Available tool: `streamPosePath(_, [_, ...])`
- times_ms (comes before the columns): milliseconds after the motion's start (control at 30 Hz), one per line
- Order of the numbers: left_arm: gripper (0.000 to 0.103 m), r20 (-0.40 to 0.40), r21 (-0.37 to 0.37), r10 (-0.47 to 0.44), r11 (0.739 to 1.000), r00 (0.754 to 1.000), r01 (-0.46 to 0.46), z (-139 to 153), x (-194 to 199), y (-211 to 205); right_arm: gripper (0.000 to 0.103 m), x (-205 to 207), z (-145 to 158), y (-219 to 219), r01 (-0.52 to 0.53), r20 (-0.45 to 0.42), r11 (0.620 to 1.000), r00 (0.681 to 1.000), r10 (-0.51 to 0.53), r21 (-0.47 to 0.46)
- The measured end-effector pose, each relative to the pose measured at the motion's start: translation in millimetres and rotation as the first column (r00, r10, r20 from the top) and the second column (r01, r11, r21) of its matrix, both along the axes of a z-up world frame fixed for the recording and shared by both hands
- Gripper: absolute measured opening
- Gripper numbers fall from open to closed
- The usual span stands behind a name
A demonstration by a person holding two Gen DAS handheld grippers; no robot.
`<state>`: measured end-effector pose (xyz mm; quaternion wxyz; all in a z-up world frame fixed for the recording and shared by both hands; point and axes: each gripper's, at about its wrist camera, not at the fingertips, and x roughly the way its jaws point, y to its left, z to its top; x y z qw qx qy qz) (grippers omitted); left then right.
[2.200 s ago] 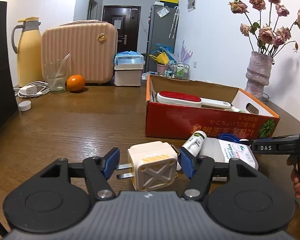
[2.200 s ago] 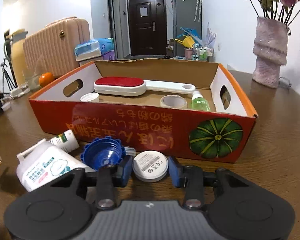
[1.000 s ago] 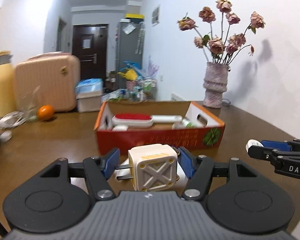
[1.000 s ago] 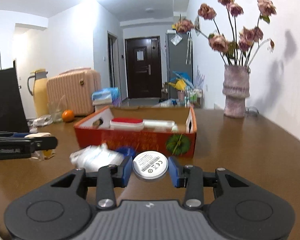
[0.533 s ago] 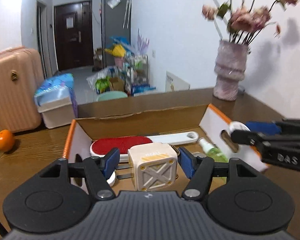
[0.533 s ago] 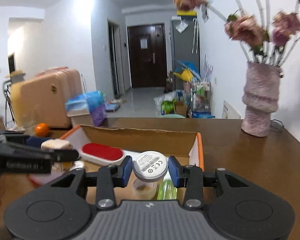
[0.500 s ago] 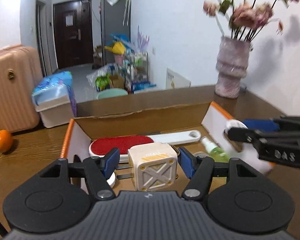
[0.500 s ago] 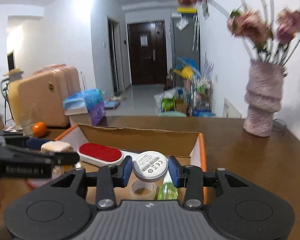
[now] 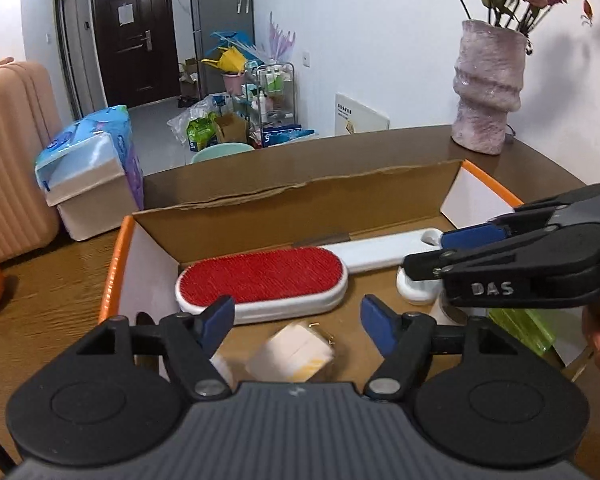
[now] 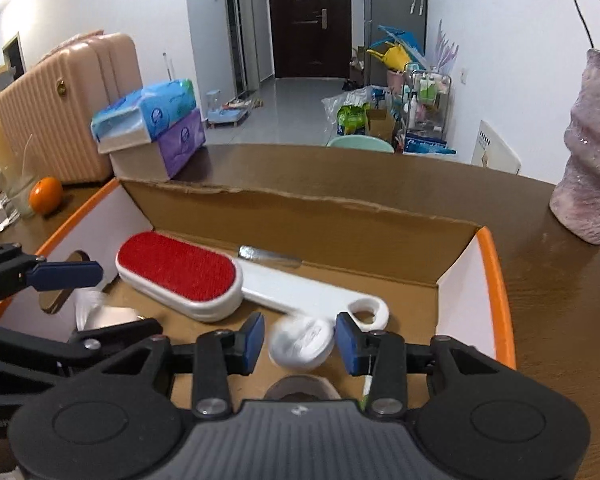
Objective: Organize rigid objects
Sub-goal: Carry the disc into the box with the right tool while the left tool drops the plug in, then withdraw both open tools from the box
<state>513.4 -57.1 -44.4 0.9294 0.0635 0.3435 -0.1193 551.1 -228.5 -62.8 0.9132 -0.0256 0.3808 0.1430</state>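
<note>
Both grippers hang over the orange cardboard box (image 9: 115,248) (image 10: 496,272). My left gripper (image 9: 297,322) is open; the cream plug adapter (image 9: 291,354) is blurred below it, loose inside the box. My right gripper (image 10: 300,342) is open; the round white disc (image 10: 302,344) is blurred between its fingers, free of the pads. The disc also shows in the left wrist view (image 9: 416,288), under the right gripper (image 9: 440,252). A red lint brush with a white handle (image 9: 263,278) (image 10: 179,276) lies in the box.
A tape roll (image 10: 300,390) and a green bottle (image 9: 520,324) lie in the box. A pink vase (image 9: 488,88) stands at the table's right. A suitcase (image 10: 67,108), tissue boxes (image 10: 151,128) and an orange (image 10: 45,194) are at the left.
Both grippers have opened over the box. The plug adapter has dropped from the left gripper and the white disc from the right one. Both grippers moved lower and closer to the box.
</note>
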Motion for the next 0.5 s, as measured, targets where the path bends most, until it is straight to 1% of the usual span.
streamPosePath(100, [0.075,0.014,-0.014,0.032,0.999,0.999,-0.032,7.4,-0.6,7.6,0.041,-1.4,5.9,-4.6,0.011,0.012,1.0,1.0,-0.011,-0.002])
streamPosePath(200, [0.078,0.024,-0.021,0.039,0.999,0.999,-0.038,16.5,-9.1,15.5,0.049,-10.6,13.9,-14.9,0.025,0.024,0.999,0.999,-0.025,0.023])
streamPosePath(233, [0.078,0.031,-0.023,0.041,0.999,0.999,-0.041,20.1,-13.9,18.2,0.052,-16.3,17.6,-19.3,0.027,0.028,0.999,0.999,-0.028,0.041])
streamPosePath(333, [0.08,0.058,-0.004,0.035,0.999,0.998,-0.035,32.8,-32.8,22.2,0.054,-37.9,28.0,-29.7,0.015,0.024,0.993,1.0,-0.018,0.114])
streamPosePath(367, [0.081,0.07,-0.004,0.035,0.999,0.997,-0.034,37.6,-39.1,23.2,0.054,-45.3,32.5,-30.8,0.012,0.03,0.993,0.999,-0.016,0.119])
streamPosePath(500, [0.083,0.132,-0.031,0.055,0.998,0.99,-0.052,60.9,-72.2,31.1,0.057,-77.4,58.1,-29.1,0.018,0.088,0.996,0.996,-0.026,0.087])
